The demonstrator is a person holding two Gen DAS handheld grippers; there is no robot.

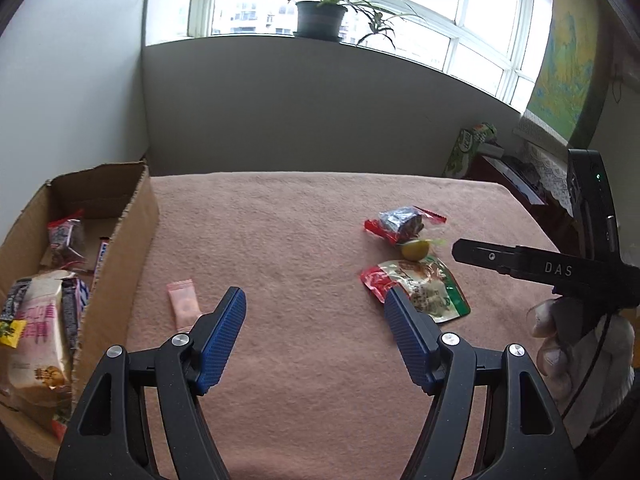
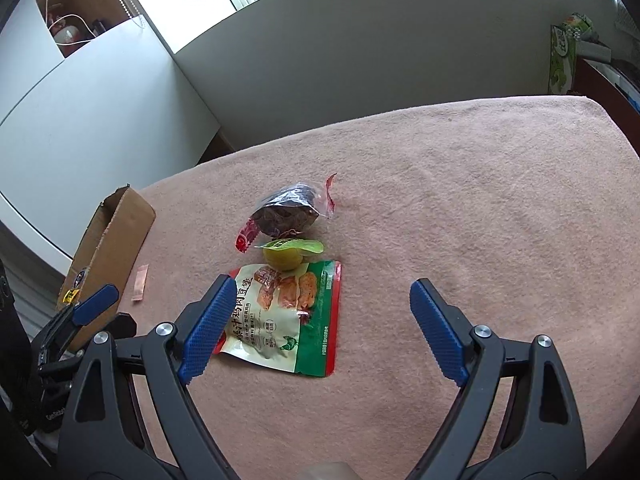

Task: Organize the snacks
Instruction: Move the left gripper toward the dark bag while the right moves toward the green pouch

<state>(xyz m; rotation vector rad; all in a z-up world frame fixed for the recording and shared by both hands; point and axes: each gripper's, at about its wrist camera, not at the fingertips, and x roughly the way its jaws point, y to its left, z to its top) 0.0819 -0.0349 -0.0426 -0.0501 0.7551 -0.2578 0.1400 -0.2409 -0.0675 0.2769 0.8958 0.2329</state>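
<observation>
A broad stretch of pink-covered tabletop (image 2: pixel 460 184) is left open on the right. The middle is blocked by three clustered snack packets (image 2: pixel 288 312), while the left edge is walled off by a cardboard box (image 1: pixel 120 240), a pink sachet (image 1: pixel 184 304) lying just beside it.
</observation>
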